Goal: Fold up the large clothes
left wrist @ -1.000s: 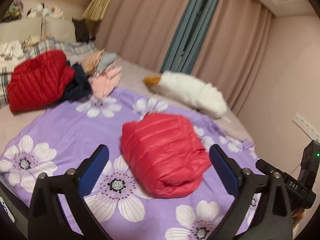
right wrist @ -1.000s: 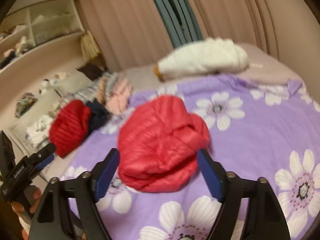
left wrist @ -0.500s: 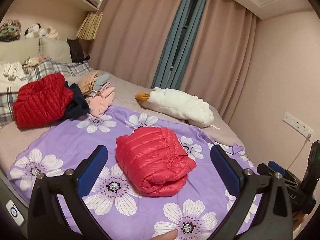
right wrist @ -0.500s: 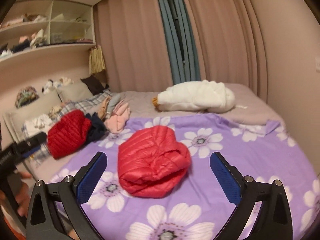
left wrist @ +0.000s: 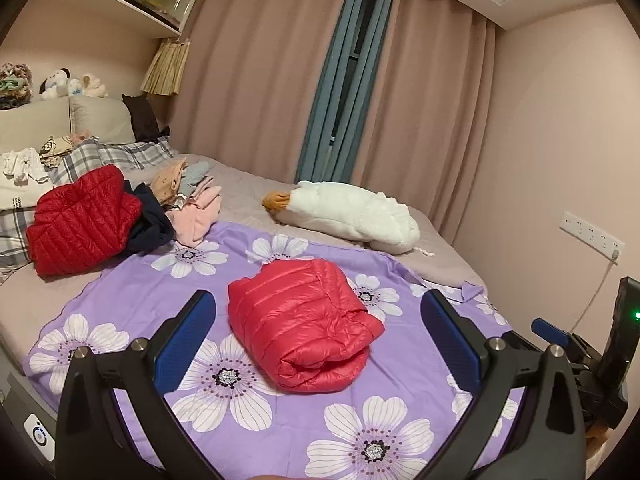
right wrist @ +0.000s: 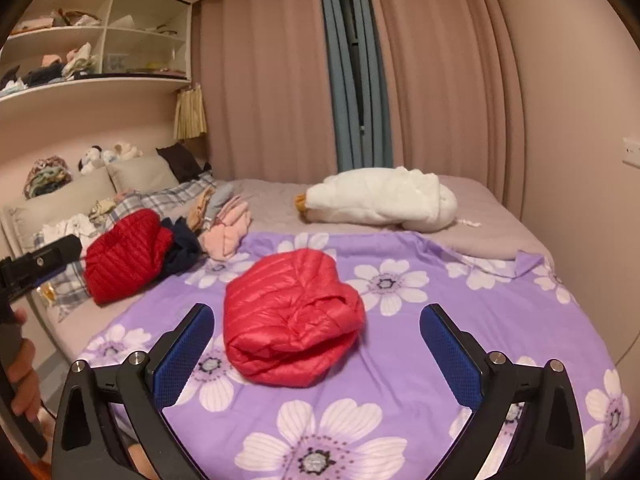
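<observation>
Lying folded into compact bundle at middle of purple floral sheet [left wrist: 132,296]: red puffer jacket [left wrist: 300,320]. Left gripper [left wrist: 320,344] spread wide, holding nothing, near side of bundle, apart from it. Right gripper [right wrist: 318,354] likewise spread, empty. Darker red jacket [left wrist: 80,220] far left beside clothes pile [left wrist: 192,200]. White plush goose [left wrist: 348,216] far, behind sheet.

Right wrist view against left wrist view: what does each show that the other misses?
Only the right wrist view shows the open wall shelves stuffed with clothes, and a hand holding the left gripper's handle. Only the left wrist view shows the multi-socket strip with its plugged cable. Both share the folded pink-red down jacket on the purple floral sheet, the darker red jacket and the white goose plush.
</observation>
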`<action>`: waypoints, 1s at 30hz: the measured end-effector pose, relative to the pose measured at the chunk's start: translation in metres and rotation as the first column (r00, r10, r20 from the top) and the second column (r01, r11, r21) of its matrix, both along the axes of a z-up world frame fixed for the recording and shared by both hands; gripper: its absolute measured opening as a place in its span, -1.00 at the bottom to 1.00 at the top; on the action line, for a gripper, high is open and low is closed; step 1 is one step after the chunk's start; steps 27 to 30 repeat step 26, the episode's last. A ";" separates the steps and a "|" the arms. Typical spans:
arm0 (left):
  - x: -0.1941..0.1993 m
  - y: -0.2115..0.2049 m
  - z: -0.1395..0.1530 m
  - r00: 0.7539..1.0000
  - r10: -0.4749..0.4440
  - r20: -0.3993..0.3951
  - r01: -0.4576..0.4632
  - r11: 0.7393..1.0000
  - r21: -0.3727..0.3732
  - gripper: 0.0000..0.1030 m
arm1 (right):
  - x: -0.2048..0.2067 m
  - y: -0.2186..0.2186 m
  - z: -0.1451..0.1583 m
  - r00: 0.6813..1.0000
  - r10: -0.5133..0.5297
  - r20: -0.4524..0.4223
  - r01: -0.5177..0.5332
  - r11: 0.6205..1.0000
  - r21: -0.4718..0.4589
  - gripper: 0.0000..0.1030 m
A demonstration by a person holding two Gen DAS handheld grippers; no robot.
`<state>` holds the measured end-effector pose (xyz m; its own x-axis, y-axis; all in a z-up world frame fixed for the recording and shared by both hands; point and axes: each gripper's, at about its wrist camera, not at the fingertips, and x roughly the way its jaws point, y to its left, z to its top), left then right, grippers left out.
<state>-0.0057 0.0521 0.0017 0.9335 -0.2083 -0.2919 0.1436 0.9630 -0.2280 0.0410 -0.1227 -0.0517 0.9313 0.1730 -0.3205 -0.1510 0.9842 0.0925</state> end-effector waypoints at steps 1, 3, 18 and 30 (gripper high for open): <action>0.001 0.000 0.000 1.000 -0.004 -0.002 0.004 1.000 0.002 0.99 | 0.000 0.000 0.000 1.000 -0.002 -0.002 0.002 1.000 0.002 0.97; 0.004 0.000 -0.001 1.000 -0.009 -0.014 0.009 1.000 0.000 0.99 | 0.000 -0.002 0.000 1.000 -0.010 -0.003 0.010 1.000 0.008 0.97; 0.009 -0.010 -0.004 0.999 -0.026 -0.030 0.027 0.999 0.027 1.00 | -0.002 -0.003 0.002 1.000 -0.013 -0.006 0.012 1.000 -0.013 0.97; 0.007 -0.011 -0.006 1.000 -0.005 0.001 0.005 0.998 0.058 1.00 | 0.000 -0.002 0.001 1.000 -0.020 -0.021 0.020 1.000 -0.016 0.97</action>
